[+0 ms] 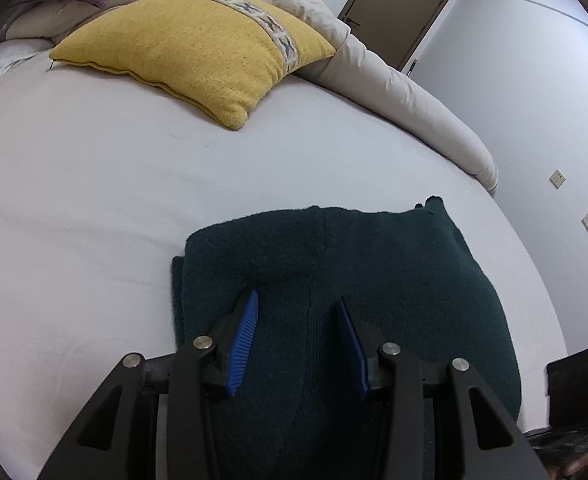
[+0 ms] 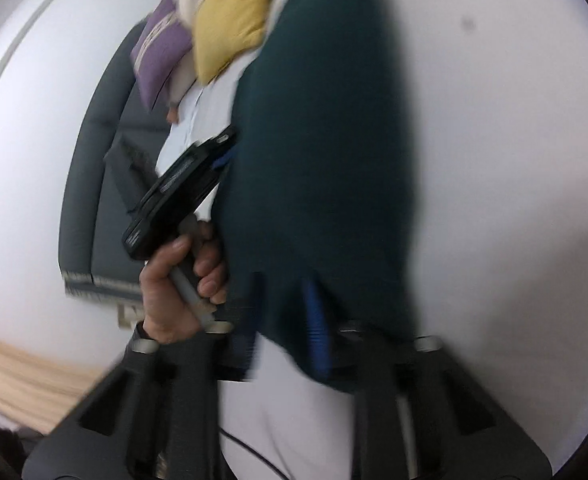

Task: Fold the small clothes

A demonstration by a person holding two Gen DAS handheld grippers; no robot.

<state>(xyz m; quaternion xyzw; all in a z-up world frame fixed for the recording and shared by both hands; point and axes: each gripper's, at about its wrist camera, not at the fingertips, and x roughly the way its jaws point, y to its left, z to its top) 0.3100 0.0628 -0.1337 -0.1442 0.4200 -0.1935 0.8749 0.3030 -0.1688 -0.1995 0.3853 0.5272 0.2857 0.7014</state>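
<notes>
right gripper (image 2: 284,312), nearest, looks clamped on the near corner of the dark green garment (image 2: 322,152), though blur hides the pads. to fold well, pinch all the layers and carry the edge flat over, matching the far hem. left gripper (image 1: 297,338) hovers unclenched over the garment's near half, jaws straddling it and gripping nothing. the garment lies on the white bed (image 1: 94,200), with the yellow cushion (image 1: 190,48) beyond, well apart.
</notes>
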